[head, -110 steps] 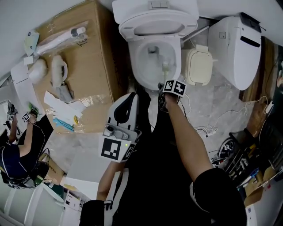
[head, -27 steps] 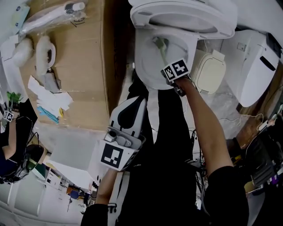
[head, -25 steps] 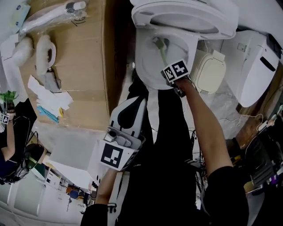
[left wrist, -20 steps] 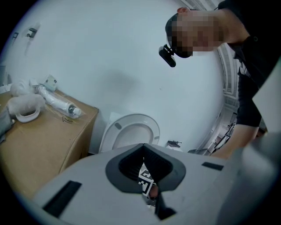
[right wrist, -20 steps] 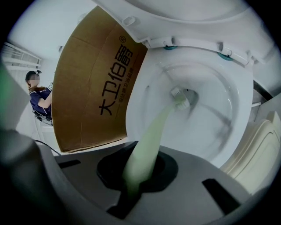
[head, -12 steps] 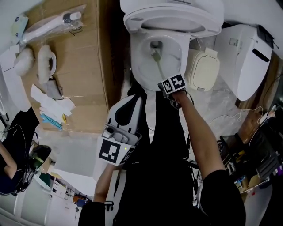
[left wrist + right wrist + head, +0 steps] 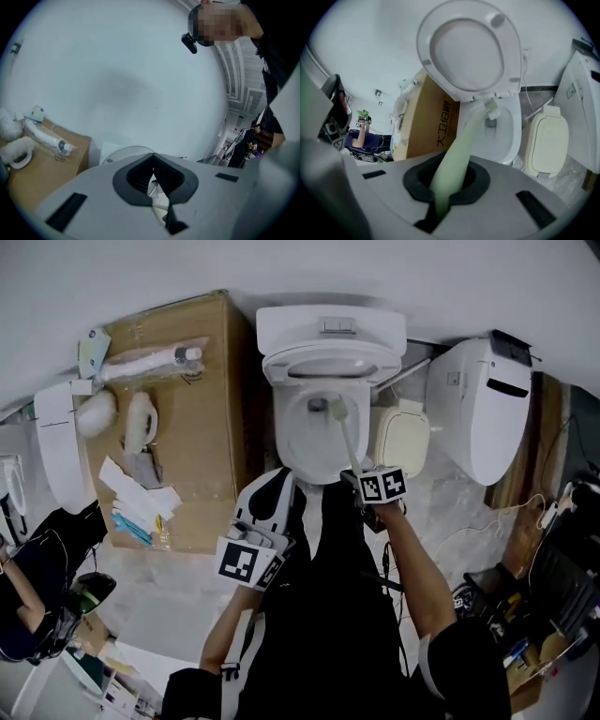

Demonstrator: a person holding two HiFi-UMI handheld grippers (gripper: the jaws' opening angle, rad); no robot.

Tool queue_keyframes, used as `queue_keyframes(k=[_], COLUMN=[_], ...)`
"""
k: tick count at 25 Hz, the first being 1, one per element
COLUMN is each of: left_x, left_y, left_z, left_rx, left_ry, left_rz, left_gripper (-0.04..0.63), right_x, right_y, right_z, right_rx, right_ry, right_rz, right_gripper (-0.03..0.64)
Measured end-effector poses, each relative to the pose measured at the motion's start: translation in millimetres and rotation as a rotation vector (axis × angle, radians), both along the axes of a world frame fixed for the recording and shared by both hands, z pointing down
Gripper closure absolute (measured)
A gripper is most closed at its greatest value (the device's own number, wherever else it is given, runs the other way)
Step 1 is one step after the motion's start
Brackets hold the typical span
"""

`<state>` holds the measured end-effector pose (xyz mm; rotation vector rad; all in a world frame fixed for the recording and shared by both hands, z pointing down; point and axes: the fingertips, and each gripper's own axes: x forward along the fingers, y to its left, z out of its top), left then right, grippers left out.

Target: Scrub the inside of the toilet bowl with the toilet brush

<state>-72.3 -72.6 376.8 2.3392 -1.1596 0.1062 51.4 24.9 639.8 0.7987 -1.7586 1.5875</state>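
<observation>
The left gripper (image 7: 154, 168) is seen from behind at the bottom, its jaws drawn almost together with only a thin slit left and nothing held between them. Most of the view is filled by a white wall (image 7: 117, 70). A white toilet lid (image 7: 123, 153) is partly hidden behind the gripper. A plastic-wrapped package (image 7: 47, 138) is laid on a cardboard box (image 7: 51, 164) at the left. A person in dark clothing (image 7: 276, 56) is seen at the upper right.

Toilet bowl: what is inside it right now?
The head of the toilet brush shows within the toilet bowl, beside the drain hole; the right gripper clamps its handle. Whether bristles touch porcelain cannot be seen; the handle covers a strip of the bowl's front.
</observation>
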Motion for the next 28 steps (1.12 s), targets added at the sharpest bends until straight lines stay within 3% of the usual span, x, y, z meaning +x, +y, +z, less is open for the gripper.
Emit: queue_keyframes(k=[8, 11, 14, 19, 28], left_x=[27, 40, 52, 64, 67], left_y=[-3, -3, -2, 9, 7], left_z=[-89, -119, -144, -167, -192], left_rx=[0.112, 0.161, 0.203, 0.243, 0.310], left_ry=[0.009, 0.004, 0.006, 0.002, -0.012], left_rz=[0.011, 0.022, 0.036, 0.055, 0.039], left_gripper=[0.588, 0.588, 0.588, 0.588, 0.588], right_x=[27, 33, 33, 40, 44], right_y=[-20, -19, -4, 11, -29], right_z=[-165, -214, -247, -296, -359], right_rx=[0.249, 0.300, 0.314, 0.415, 0.628], right_ry=[-0.048, -0.095, -0.111, -0.130, -0.151], right_rz=[0.087, 0.117, 0.100, 0.104, 0.218], right_gripper=[0.598, 0.598, 0.598, 0.598, 0.598])
